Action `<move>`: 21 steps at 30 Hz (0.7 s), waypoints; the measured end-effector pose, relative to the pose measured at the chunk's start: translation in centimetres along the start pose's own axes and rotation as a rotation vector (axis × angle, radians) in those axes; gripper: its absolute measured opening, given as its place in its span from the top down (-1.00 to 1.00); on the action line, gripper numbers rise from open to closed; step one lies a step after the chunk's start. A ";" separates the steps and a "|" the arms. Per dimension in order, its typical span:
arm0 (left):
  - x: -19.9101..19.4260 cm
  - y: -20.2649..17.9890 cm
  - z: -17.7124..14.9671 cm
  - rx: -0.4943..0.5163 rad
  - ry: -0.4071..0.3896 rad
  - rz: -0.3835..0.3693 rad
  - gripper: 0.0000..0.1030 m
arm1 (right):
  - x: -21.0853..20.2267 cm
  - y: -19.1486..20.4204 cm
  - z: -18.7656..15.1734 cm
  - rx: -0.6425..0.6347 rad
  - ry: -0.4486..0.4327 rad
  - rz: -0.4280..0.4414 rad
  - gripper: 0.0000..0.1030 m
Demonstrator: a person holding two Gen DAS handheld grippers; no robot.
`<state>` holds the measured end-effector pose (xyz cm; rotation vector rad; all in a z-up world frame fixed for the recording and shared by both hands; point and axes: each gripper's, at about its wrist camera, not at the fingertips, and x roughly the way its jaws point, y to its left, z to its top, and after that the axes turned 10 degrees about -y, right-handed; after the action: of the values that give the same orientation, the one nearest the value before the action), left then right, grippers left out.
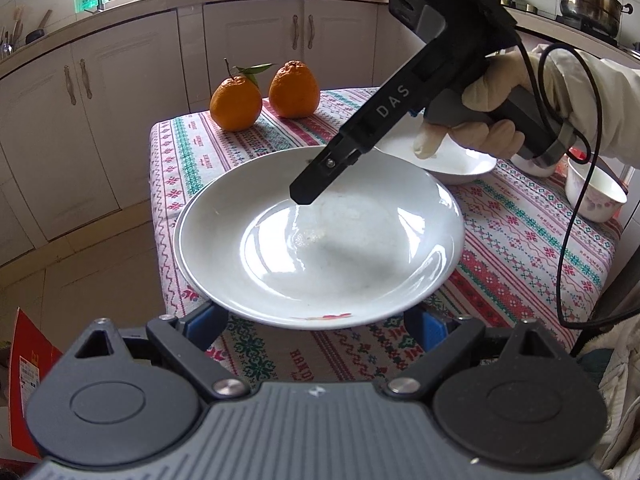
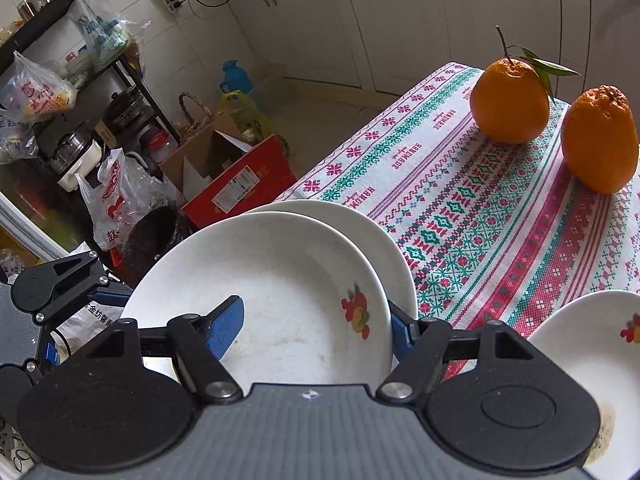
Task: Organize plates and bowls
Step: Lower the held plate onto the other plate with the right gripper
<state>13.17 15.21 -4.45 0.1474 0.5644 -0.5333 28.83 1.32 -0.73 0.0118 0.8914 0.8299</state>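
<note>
Kitchen cabinets [image 1: 248,40] line the background, and the work surface is a small table under a patterned tablecloth [image 1: 520,248]. At its far end I see two oranges [image 1: 236,102] standing side by side.

1. Task items. Two white plates are stacked at the near corner of the table. The upper plate [image 2: 288,280] carries a fruit print near its rim. It sits inside the lower plate [image 2: 384,240], which shows only as a crescent of rim behind it. In the right wrist view the stack reaches out past the table edge. A third plate [image 1: 460,160] with the same print lies further along the cloth, apart from the stack. A floral bowl [image 1: 592,192] stands beyond it at the table's right side.

2. Right gripper [image 2: 316,320]. A gloved hand [image 1: 488,112] holds it angled down onto the stack from the far side. I read its jaws as closed on the rim of the upper plate. One blue pad lies on the inner face of the dish. The other sits outside the rim and is partly hidden by it. From the left wrist view, one black finger crosses the far rim and its tip rests over the plate's inner slope.

3. Left gripper [image 1: 318,324]. Its jaws stand wide apart at the near side of the stack. Both blue pads show just under the overhanging near rim, one on each side. I see neither pad pressing on a plate.
</note>
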 end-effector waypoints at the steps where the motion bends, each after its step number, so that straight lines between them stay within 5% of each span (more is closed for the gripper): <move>1: 0.0 0.1 0.0 -0.002 0.000 0.000 -0.83 | 0.0 0.1 0.0 0.000 0.000 -0.002 -0.52; 21: 0.5 1.0 -0.1 -0.004 0.004 0.017 -0.84 | -0.4 -0.1 -0.2 0.007 0.000 -0.014 -0.52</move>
<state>14.02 15.91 -4.88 0.1493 0.5680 -0.5153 28.60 0.92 -0.65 0.0116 0.8938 0.8140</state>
